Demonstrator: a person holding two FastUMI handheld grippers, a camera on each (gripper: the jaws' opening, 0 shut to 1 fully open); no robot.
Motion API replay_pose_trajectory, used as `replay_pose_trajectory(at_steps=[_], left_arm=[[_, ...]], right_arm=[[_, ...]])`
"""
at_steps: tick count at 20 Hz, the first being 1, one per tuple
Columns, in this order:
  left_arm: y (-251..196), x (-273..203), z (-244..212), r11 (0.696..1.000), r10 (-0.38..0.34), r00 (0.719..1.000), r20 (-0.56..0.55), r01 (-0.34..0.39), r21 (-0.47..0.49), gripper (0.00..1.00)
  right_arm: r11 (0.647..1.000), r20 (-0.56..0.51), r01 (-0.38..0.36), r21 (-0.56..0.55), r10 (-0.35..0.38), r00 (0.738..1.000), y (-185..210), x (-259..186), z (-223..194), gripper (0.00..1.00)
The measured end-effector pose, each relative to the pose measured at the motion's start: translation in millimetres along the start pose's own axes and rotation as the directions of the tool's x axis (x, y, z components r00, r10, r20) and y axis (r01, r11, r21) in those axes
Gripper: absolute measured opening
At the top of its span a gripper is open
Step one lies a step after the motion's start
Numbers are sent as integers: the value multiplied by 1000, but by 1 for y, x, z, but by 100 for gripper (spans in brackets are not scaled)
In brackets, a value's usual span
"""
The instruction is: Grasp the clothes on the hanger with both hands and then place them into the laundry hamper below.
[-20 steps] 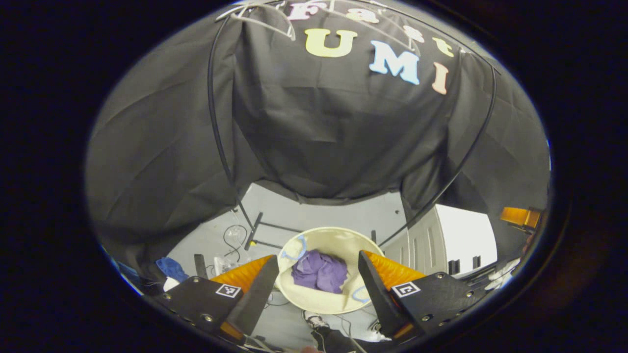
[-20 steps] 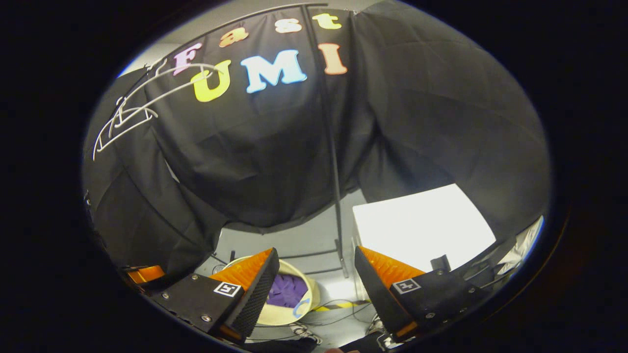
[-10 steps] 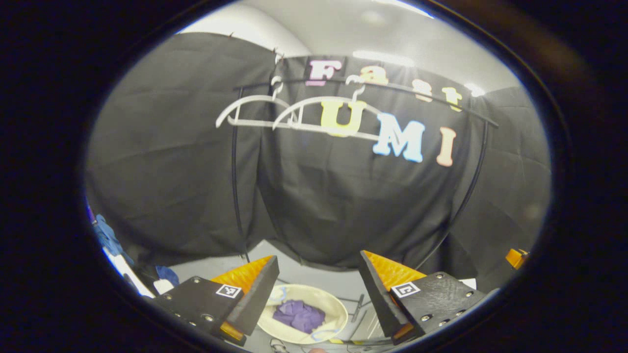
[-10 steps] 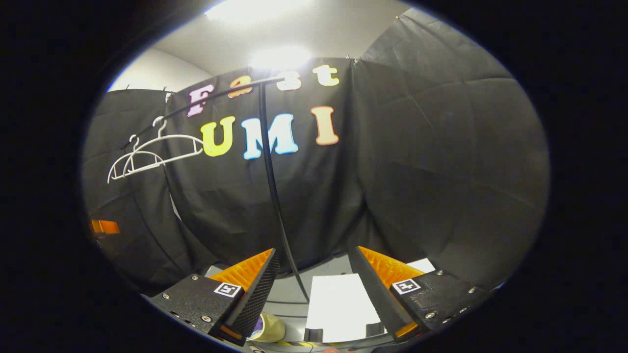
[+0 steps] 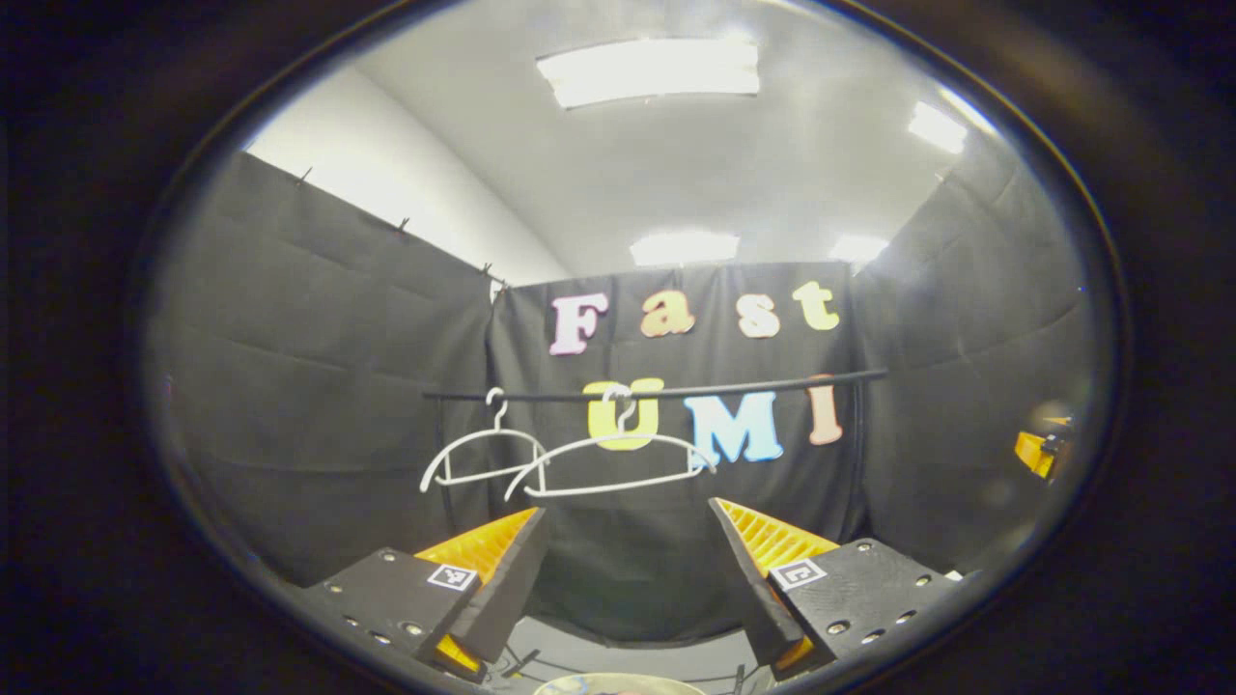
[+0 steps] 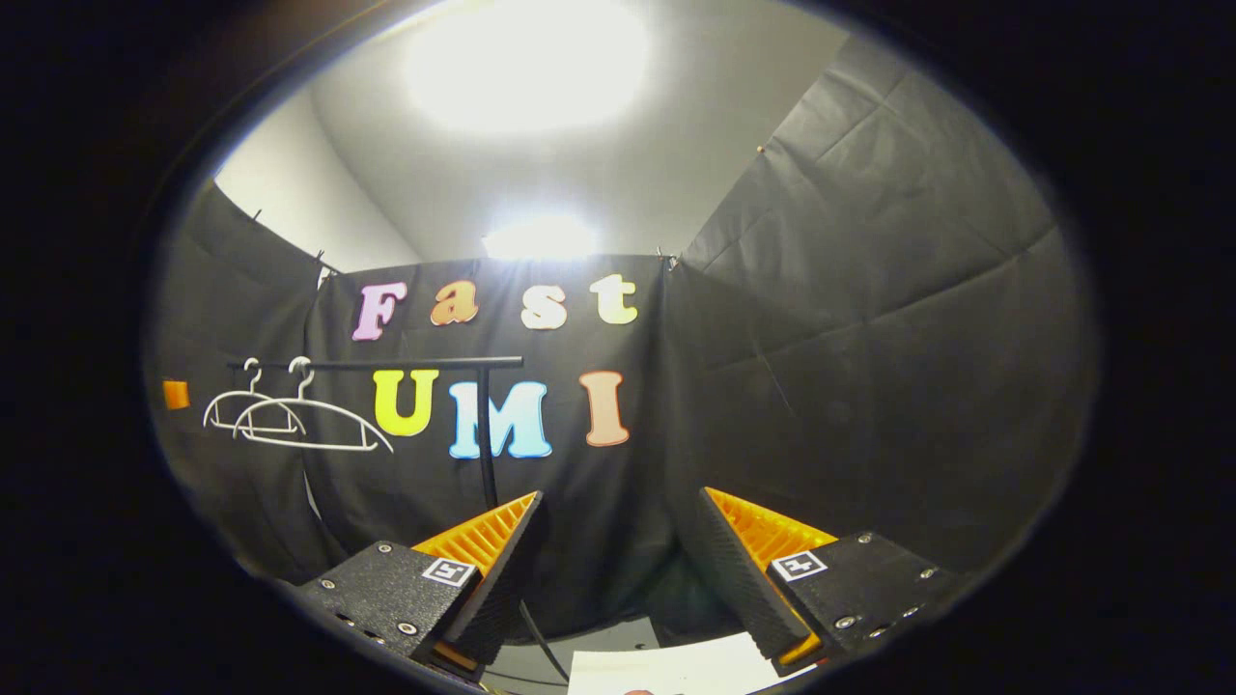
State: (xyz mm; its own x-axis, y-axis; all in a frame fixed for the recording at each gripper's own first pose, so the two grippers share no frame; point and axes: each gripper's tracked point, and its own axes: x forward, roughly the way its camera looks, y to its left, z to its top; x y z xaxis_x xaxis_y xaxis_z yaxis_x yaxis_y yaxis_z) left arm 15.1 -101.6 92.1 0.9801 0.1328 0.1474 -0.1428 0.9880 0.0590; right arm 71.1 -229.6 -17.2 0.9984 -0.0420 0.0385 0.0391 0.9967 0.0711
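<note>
At mid-frame of the left gripper view, two bare white hangers hang from the black rail, and a sliver of the pale hamper rim peeks at the bottom edge; no clothes can be seen, so the task looks finished or nearly so. Both the left gripper and the right gripper have fingers spread apart, holding nothing. Small square markers on the gripper bodies are too small to read.

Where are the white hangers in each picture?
Left gripper view: the two bare white wire hangers hang just left of centre, above the left tool.
Right gripper view: they sit small at the far left.
Shared landmark: the black rail they hang from.
</note>
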Motion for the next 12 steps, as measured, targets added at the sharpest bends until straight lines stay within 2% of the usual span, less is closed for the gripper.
replay_pose_trajectory(at_steps=[1,2,3,4,5,6,7,9,10,12], left_arm=[[-7,-7,8,1000,-22,1000,6,22,-13,98],[-11,-12,7,999,-43,999,-7,43,-33,98],[-20,-26,-6,997,-60,998,-31,59,-50,98],[-20,-31,-17,996,-72,996,-57,69,-60,98],[-15,-33,-27,995,-77,994,-73,72,-64,98],[-10,-34,-34,995,-80,993,-82,74,-68,98],[0,-33,-41,994,-82,993,-90,75,-77,98],[19,-34,-53,993,-83,991,-108,73,-97,98],[28,-32,-56,993,-82,991,-102,71,-99,98],[48,-30,-59,993,-65,995,-81,57,-99,98]], right_arm=[[1000,19,19,2,-19,1000,2,-1,5,91],[999,33,39,-5,-39,999,5,-3,8,95],[998,40,55,-19,-54,998,3,-6,9,95],[997,44,67,-37,-65,997,5,-7,9,91],[996,42,72,-54,-70,997,8,-10,9,95],[995,41,70,-69,-67,997,13,-11,8,91],[995,36,64,-81,-61,997,17,-12,6,95],[995,23,38,-96,-36,999,46,-24,-2,95],[995,25,27,-97,-25,999,63,-26,-2,92],[996,49,28,-80,-24,999,83,-22,5,95]])
